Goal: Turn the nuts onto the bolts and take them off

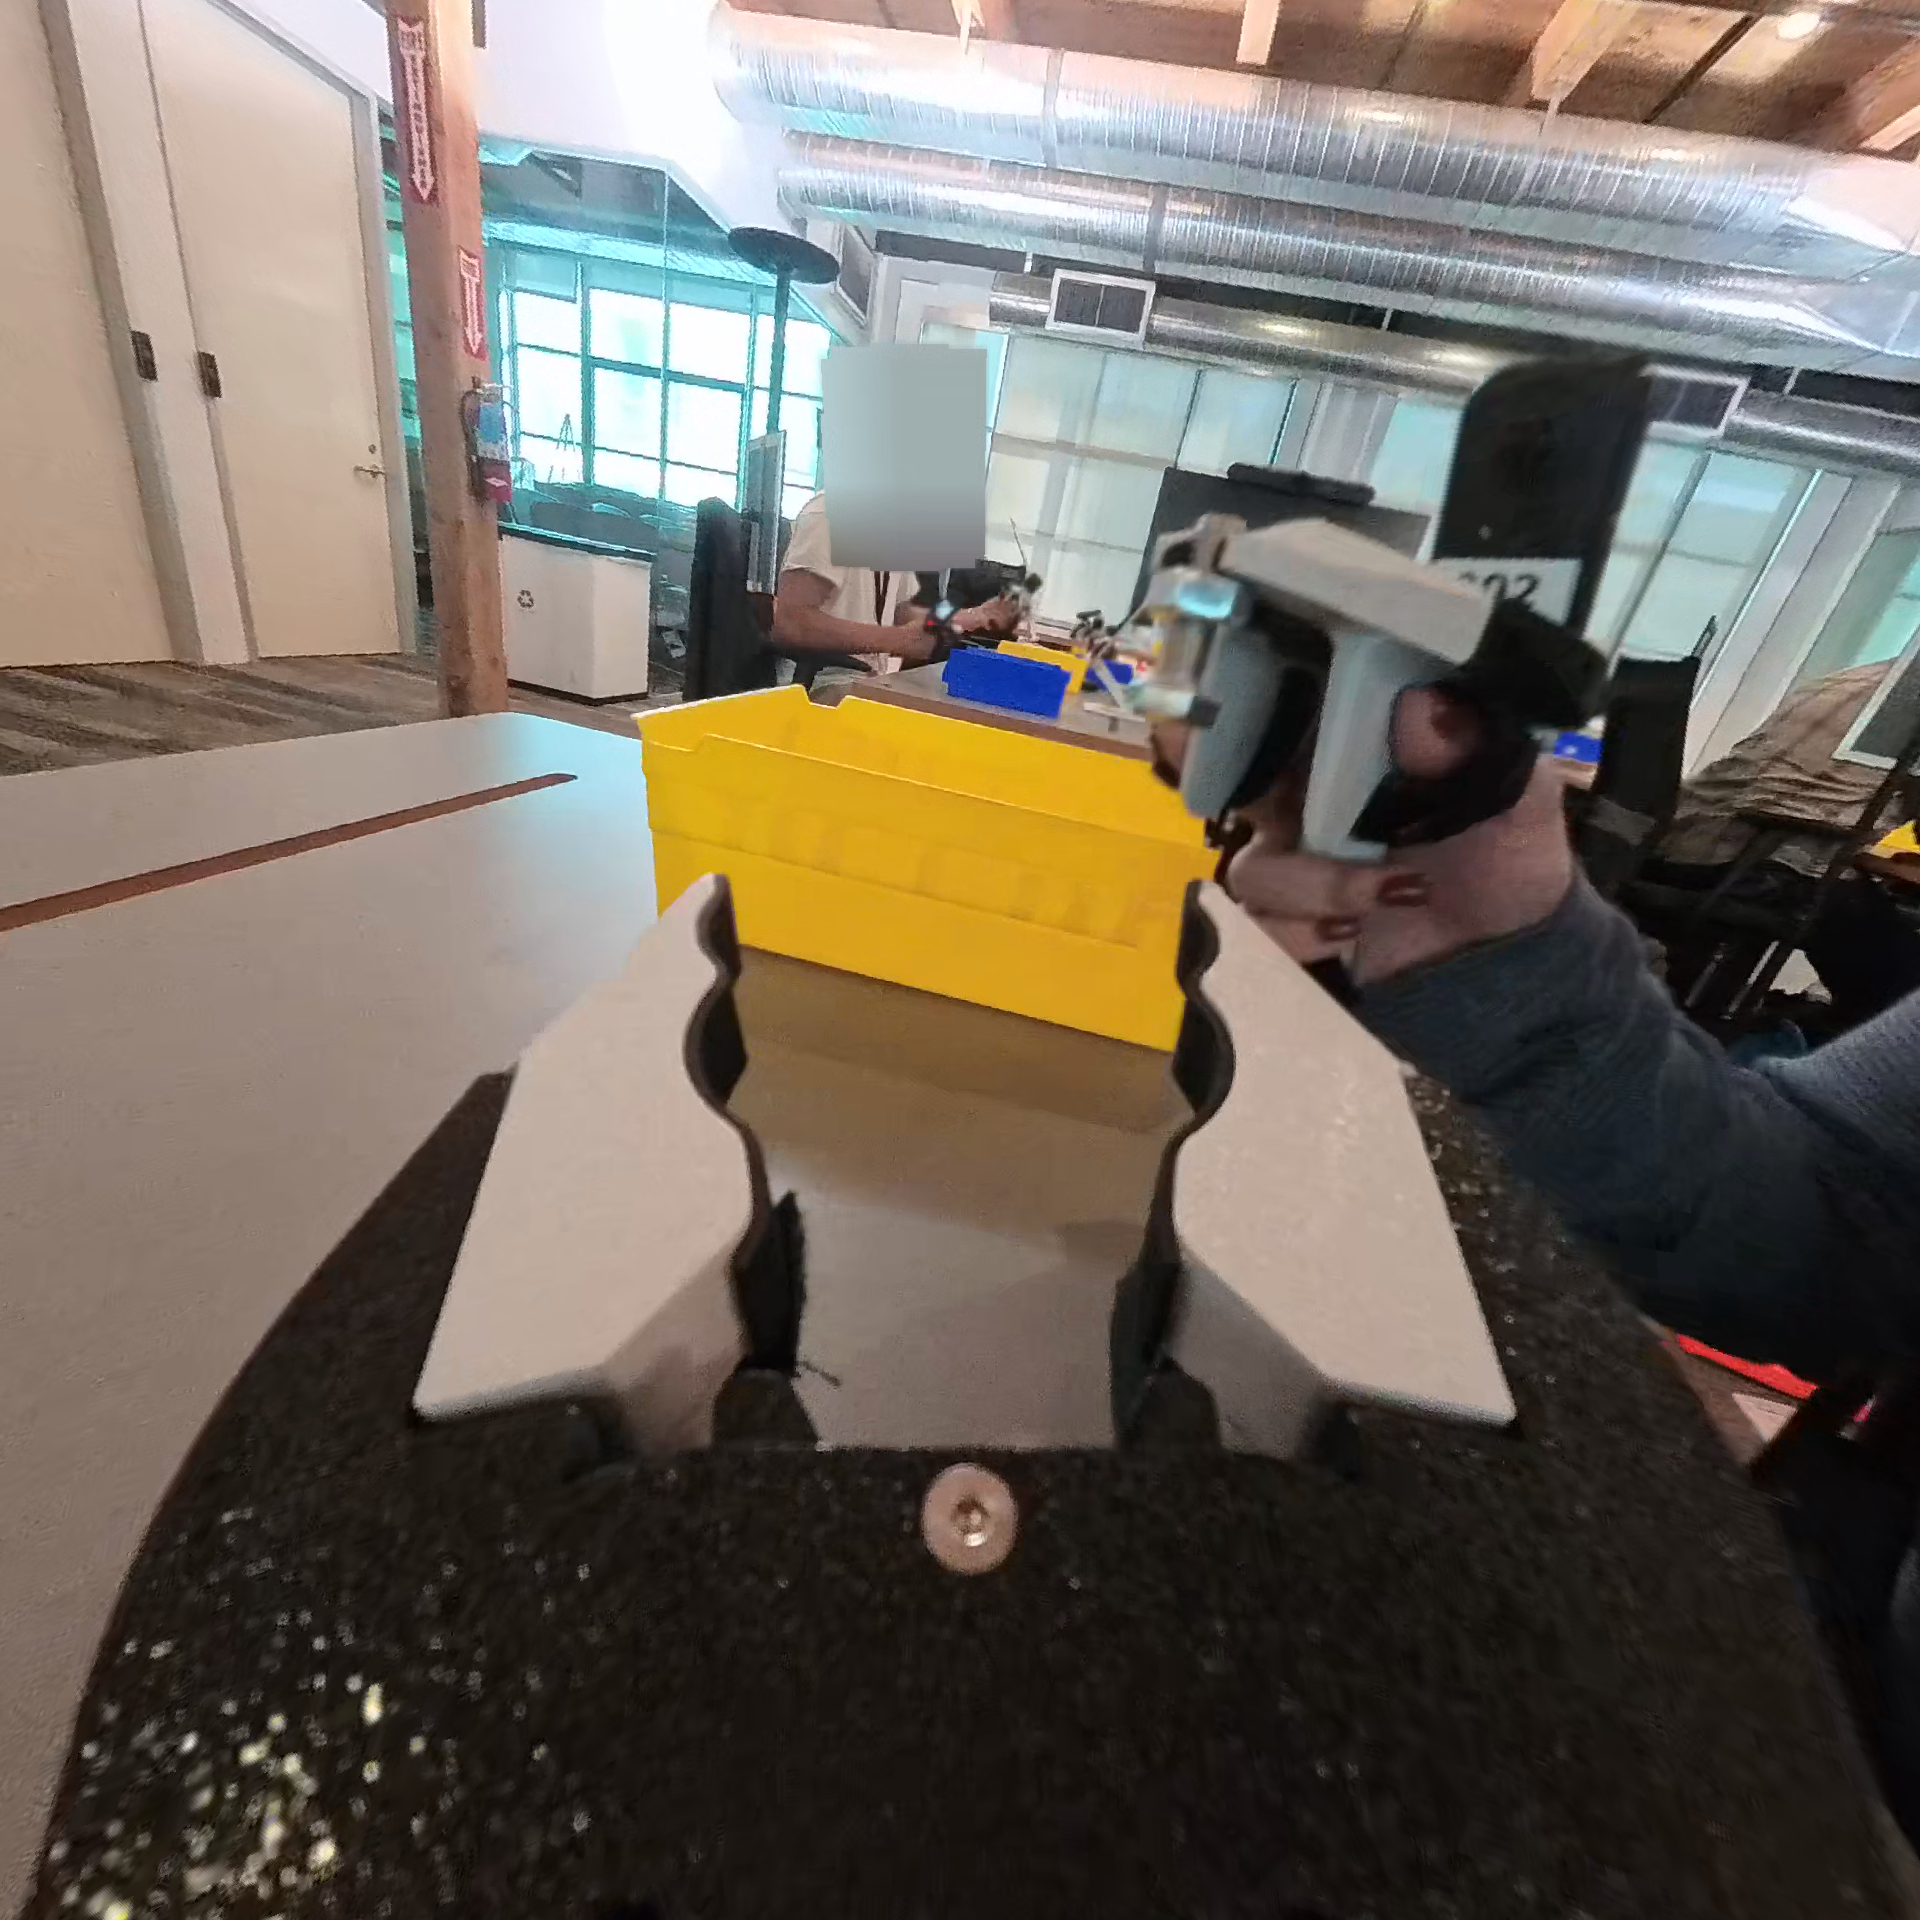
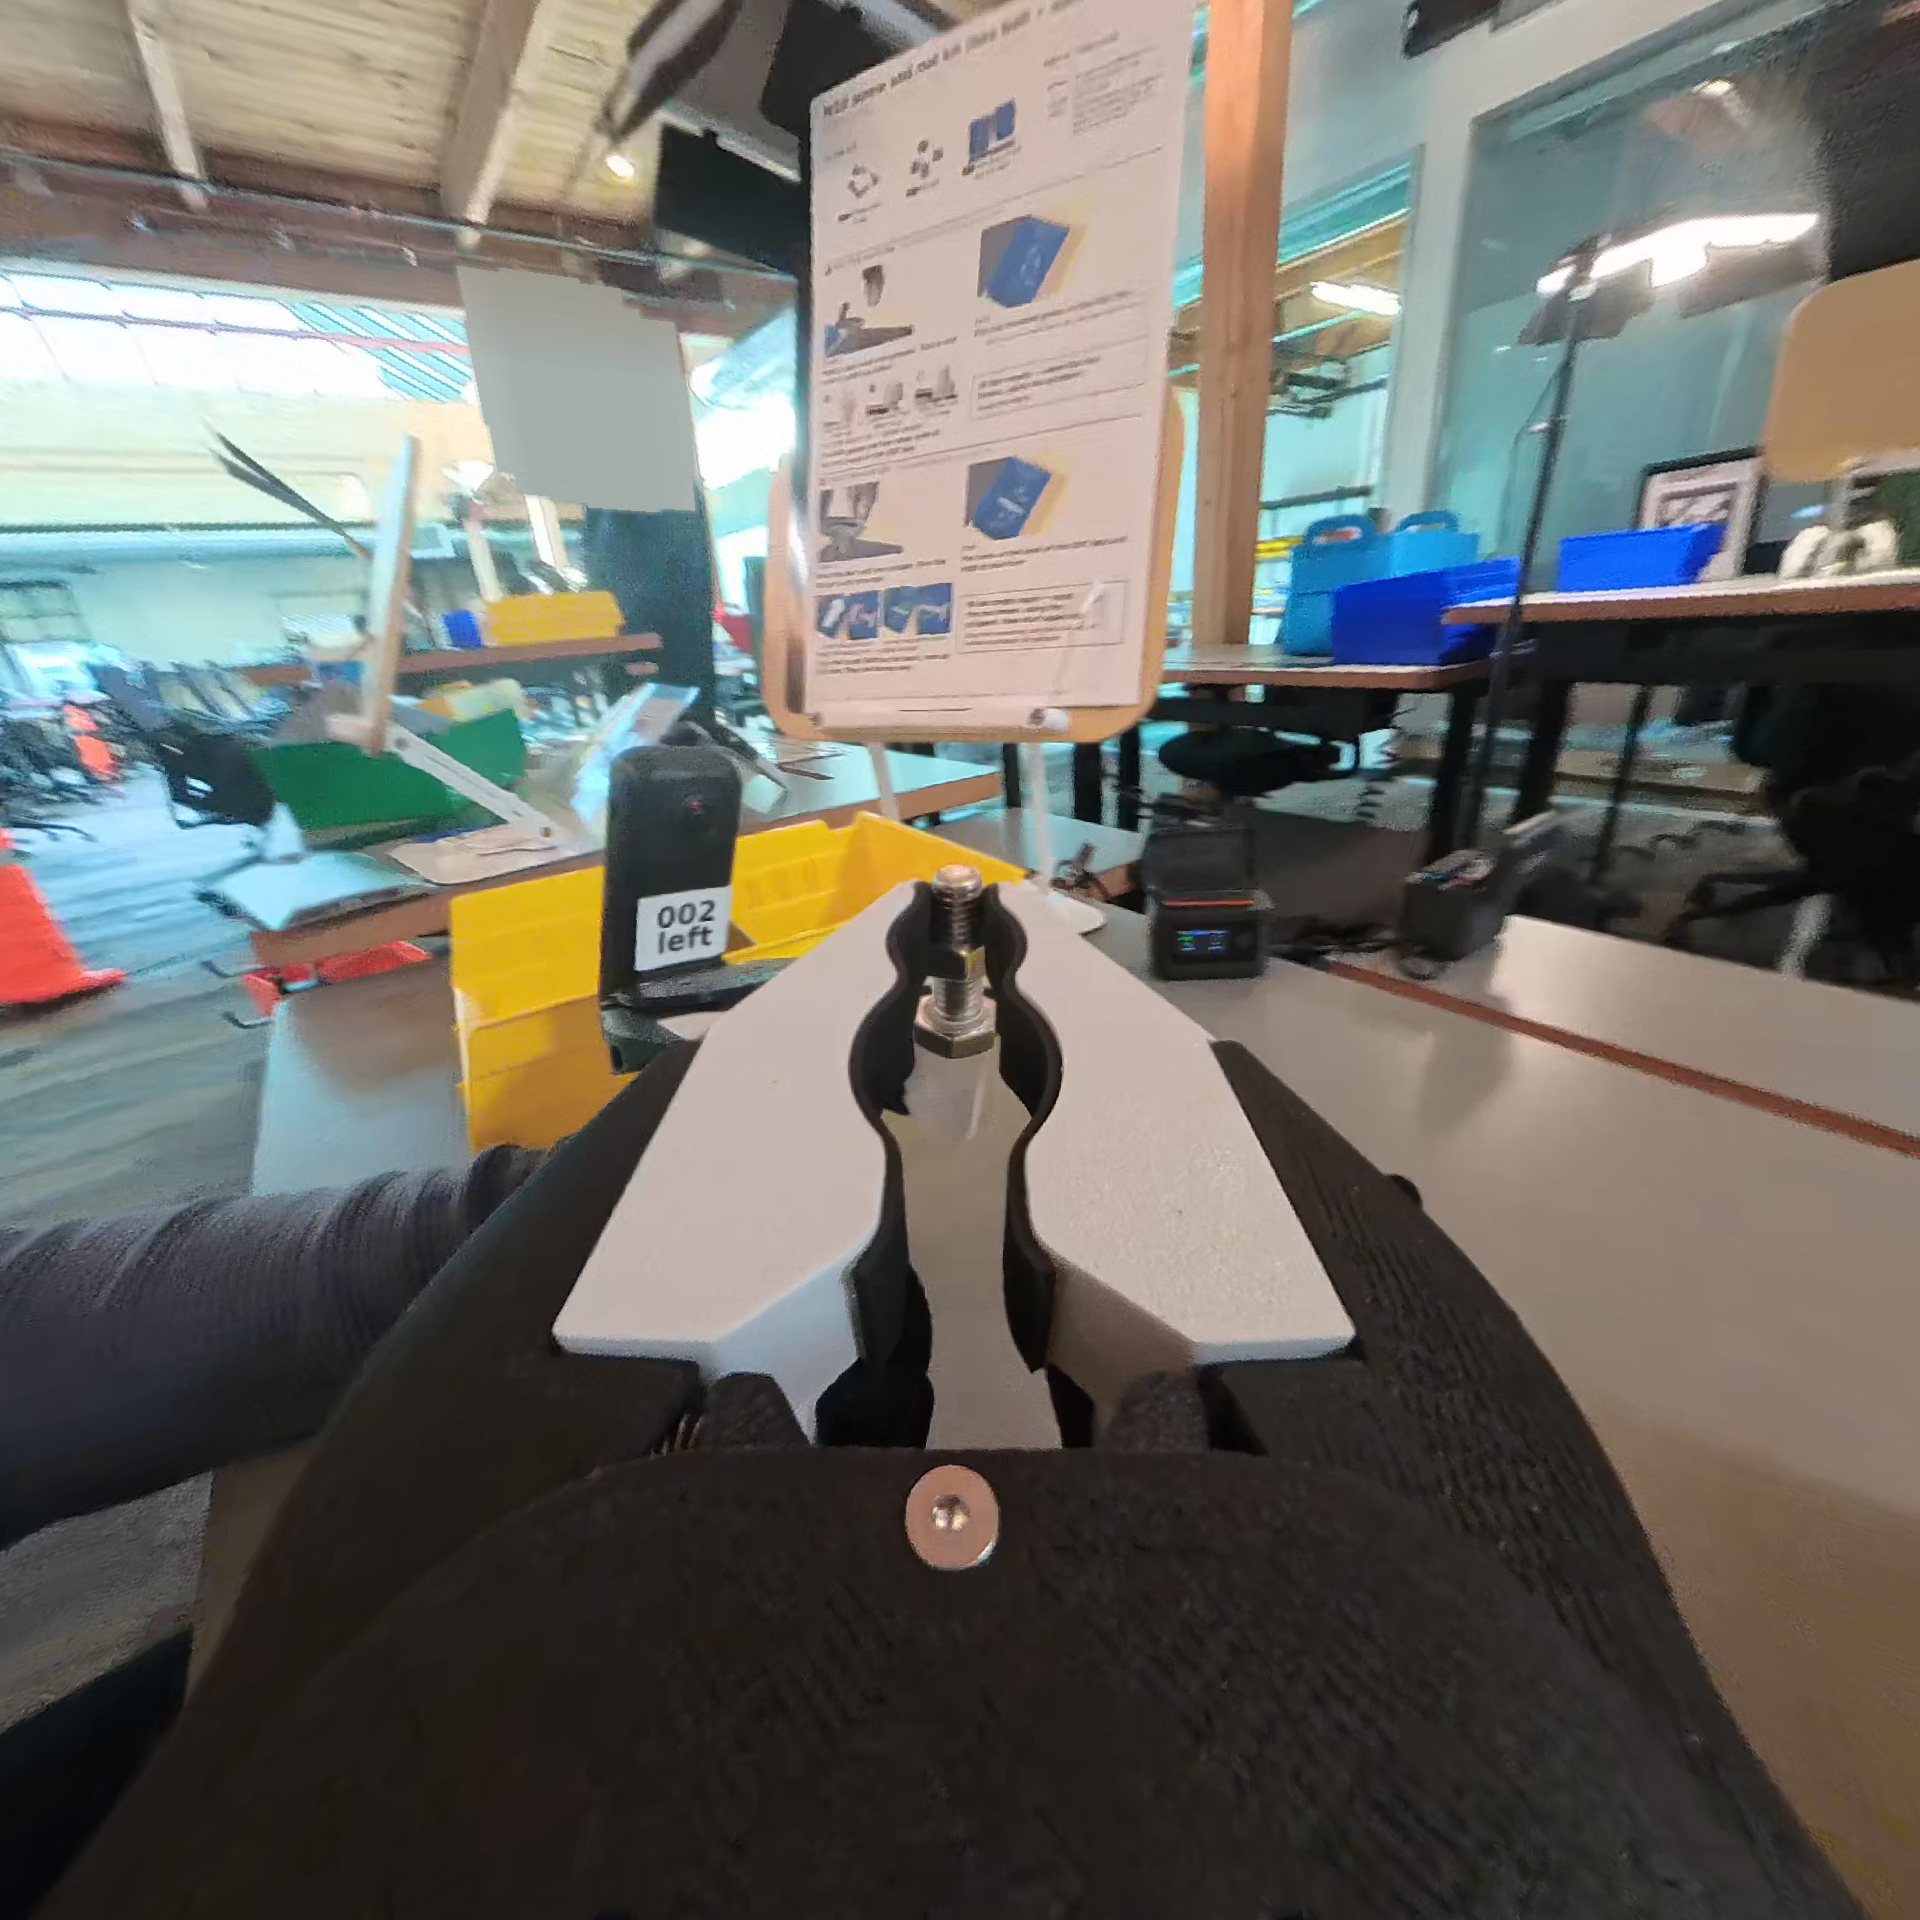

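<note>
My right gripper is shut on a steel bolt that stands upright between its fingertips. One nut sits on the thread at the tips. A second nut sits lower, on top of a white plastic piece. The right gripper also shows in the left wrist view, raised in a hand above the yellow bin. My left gripper is open and empty, low over the table in front of the bin. Its black camera body shows in the right wrist view.
The grey table stretches left, with a brown seam. An instruction sheet on a stand rises behind the yellow bin. A small black device with a screen stands to its right. A person sits at a far table with blue bins. About 7 cm separates my left fingertips from my right.
</note>
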Tool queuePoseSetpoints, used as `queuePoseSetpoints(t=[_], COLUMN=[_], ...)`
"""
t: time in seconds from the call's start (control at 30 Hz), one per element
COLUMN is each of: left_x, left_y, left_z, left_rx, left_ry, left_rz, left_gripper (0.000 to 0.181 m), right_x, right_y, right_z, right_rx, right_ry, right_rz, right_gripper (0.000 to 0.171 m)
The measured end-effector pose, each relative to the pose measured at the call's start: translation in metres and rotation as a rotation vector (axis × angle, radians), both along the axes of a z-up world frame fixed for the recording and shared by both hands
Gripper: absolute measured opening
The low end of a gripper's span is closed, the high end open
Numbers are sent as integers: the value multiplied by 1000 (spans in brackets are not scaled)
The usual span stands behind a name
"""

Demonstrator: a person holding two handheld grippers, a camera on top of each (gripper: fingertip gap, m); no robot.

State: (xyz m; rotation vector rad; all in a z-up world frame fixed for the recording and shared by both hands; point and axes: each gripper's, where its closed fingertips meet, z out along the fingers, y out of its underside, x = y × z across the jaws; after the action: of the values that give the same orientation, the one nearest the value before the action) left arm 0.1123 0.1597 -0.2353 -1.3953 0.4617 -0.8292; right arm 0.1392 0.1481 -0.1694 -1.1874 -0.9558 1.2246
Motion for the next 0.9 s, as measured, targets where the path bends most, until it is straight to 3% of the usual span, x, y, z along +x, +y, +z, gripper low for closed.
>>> queuePoseSetpoints(t=[0.1, 0.2, 0.47, 0.67, 0.9], left_x=[-1, -2, -2, -4, -5], left_y=[1, 2, 5, 9, 8], left_z=[0, -1, -6, -10, -9], left_rx=[7, 2, 3, 2, 8], left_ry=[12, 20, 74, 86, 95], left_rz=[21, 39, 70, 96, 105], left_gripper=[80, 77, 73, 72, 69], right_x=[40, 84, 165, 185, 192], right_y=[13, 41, 93, 100, 106], right_z=[21, 18, -81, -145, -180], right_rx=[46, 7, -289, -487, -559], right_ry=[-74, -226, -804, -1139, -1312], right_rz=[-113, -245, -391, -326, -344], right_gripper=[8, 8, 8, 8, 8])
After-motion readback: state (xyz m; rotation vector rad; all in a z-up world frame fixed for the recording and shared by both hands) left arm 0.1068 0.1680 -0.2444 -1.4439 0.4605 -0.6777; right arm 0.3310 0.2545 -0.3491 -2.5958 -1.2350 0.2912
